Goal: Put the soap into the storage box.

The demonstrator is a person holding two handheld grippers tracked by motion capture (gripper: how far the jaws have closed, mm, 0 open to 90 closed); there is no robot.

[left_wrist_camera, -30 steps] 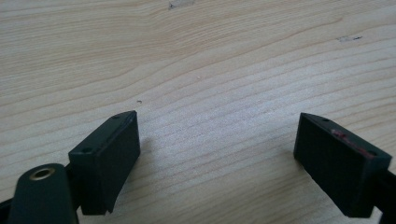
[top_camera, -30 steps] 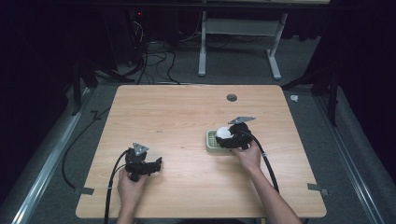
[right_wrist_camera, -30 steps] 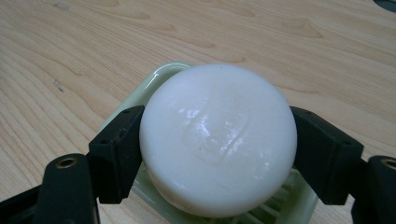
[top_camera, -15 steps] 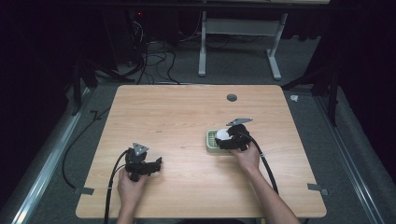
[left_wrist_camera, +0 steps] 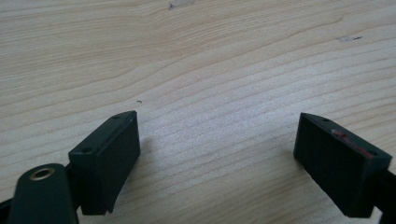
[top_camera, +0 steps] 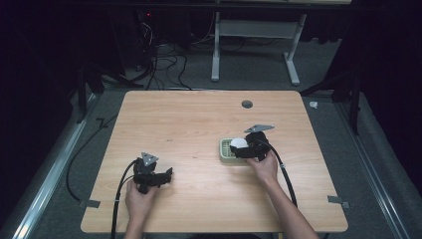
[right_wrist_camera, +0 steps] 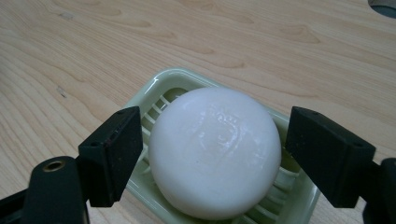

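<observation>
In the high view, right of centre, I have my right gripper point(top_camera: 247, 148) over the pale green soap dish point(top_camera: 227, 151). Its jaws have just been opening: in the right gripper view the white round soap point(right_wrist_camera: 215, 151) sits in the dish between them, released, a small gap on each side. My left gripper point(top_camera: 158, 178), lower left, rests unclenched over the bare wooden table point(top_camera: 189, 119), grasping nothing.

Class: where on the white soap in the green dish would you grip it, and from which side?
Grip the soap across its widest rounded sides, coming from above. It lies flat in the dish, whose rim shields its lower edge. The right gripper already straddles it, its jaws having just been opening.
</observation>
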